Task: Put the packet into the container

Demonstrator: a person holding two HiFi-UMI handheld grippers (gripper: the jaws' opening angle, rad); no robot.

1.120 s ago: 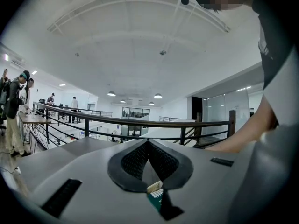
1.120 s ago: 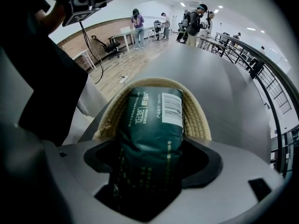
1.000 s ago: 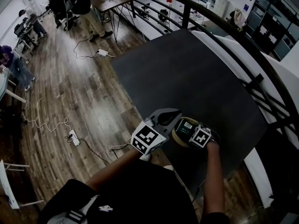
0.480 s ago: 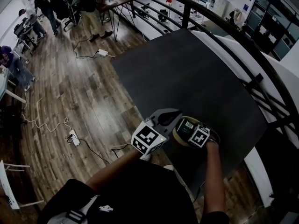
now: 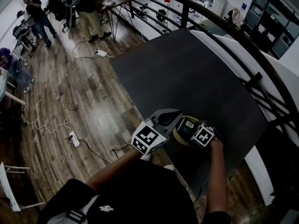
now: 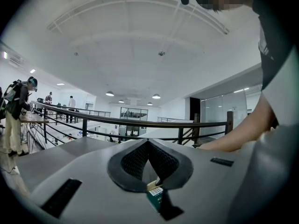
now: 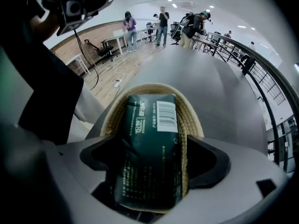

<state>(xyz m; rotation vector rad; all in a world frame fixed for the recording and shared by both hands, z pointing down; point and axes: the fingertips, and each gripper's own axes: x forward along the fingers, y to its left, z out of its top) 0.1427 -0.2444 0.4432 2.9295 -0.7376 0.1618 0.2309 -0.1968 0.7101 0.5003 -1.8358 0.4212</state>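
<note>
A dark green packet (image 7: 147,143) with a white barcode lies inside a round woven basket (image 7: 140,90) near the front edge of the dark table (image 5: 187,73). My right gripper (image 7: 149,160) points steeply down over it. Its jaws have just been opening and stand on either side of the packet (image 5: 187,125), with a strip of basket rim showing by the right pad. My left gripper (image 5: 174,115) is held level beside the basket (image 5: 177,135), jaws shut with nothing in them. Below the left gripper (image 6: 148,143) a corner of the packet (image 6: 155,197) shows.
A black railing (image 5: 243,41) runs along the table's far and right sides. The wooden floor (image 5: 79,92) at the left carries cables and a power strip (image 5: 74,137). People stand by desks far back at the upper left.
The right gripper's marker cube has edged slightly to the right above the basket. The left gripper has not moved. People in the background have walked.
</note>
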